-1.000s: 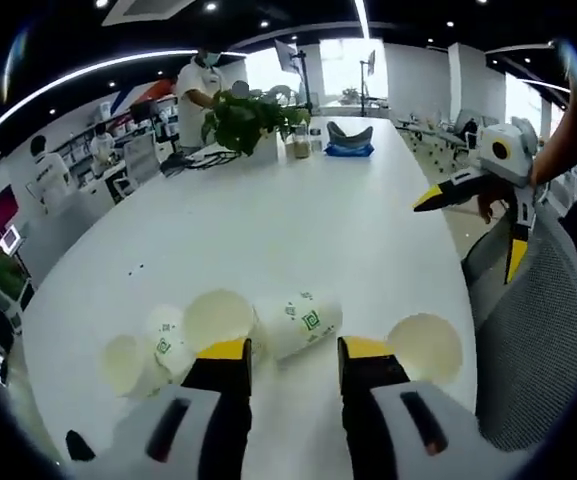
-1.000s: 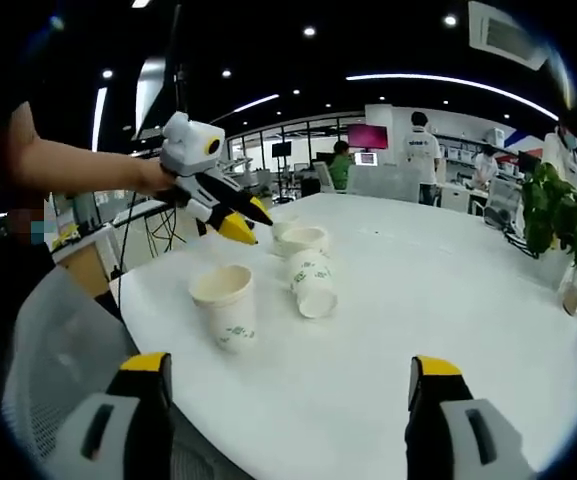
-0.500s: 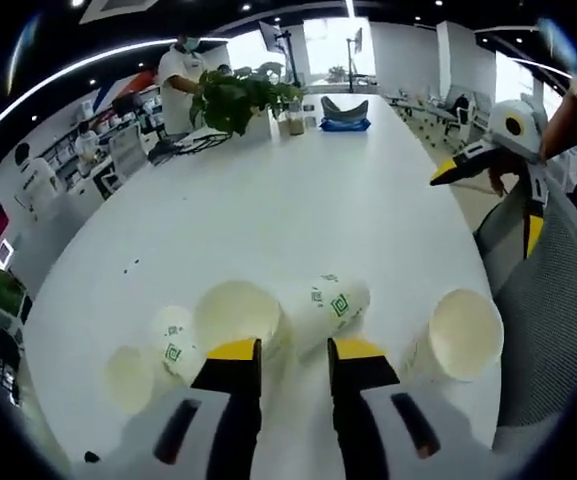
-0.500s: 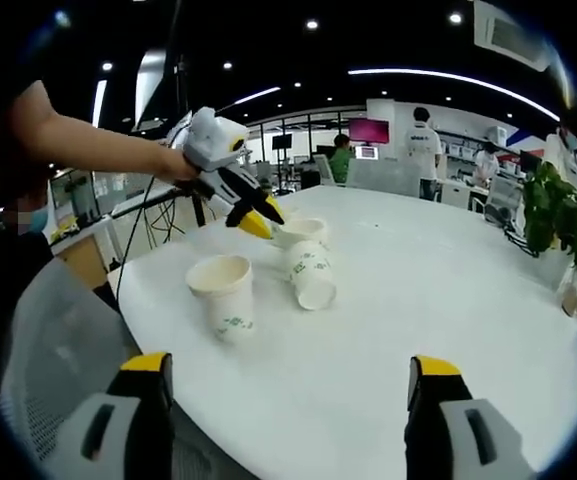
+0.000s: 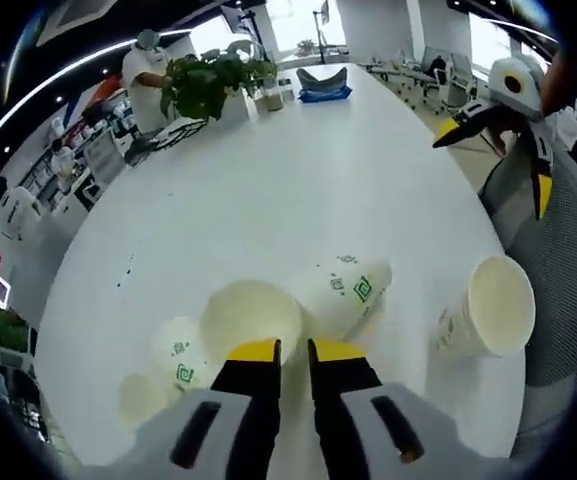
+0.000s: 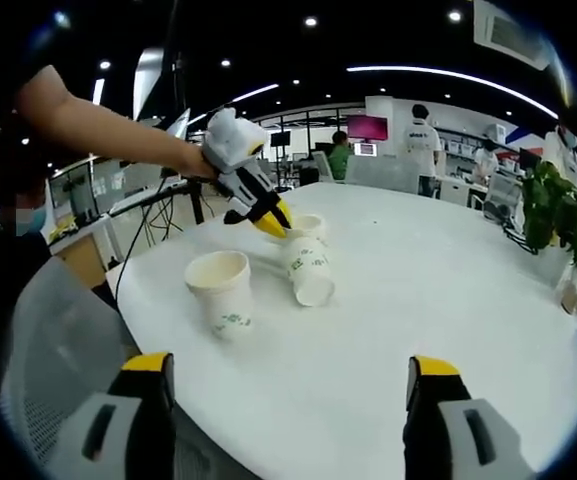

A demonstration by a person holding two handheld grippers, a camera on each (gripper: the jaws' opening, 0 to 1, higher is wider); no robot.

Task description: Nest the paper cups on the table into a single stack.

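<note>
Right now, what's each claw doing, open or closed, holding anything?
Left claw: nearly closed above the white paper cups, holding nothing visible.
Right claw: open, empty.

Two gripper cameras over one white table

The left gripper view looks steeply down, close above the paper cups (image 5: 348, 290); the right gripper view looks level across the table (image 6: 448, 300) from farther back. Both share those cups.

Five paper cups (image 5: 251, 318) (one tipped over)
</note>
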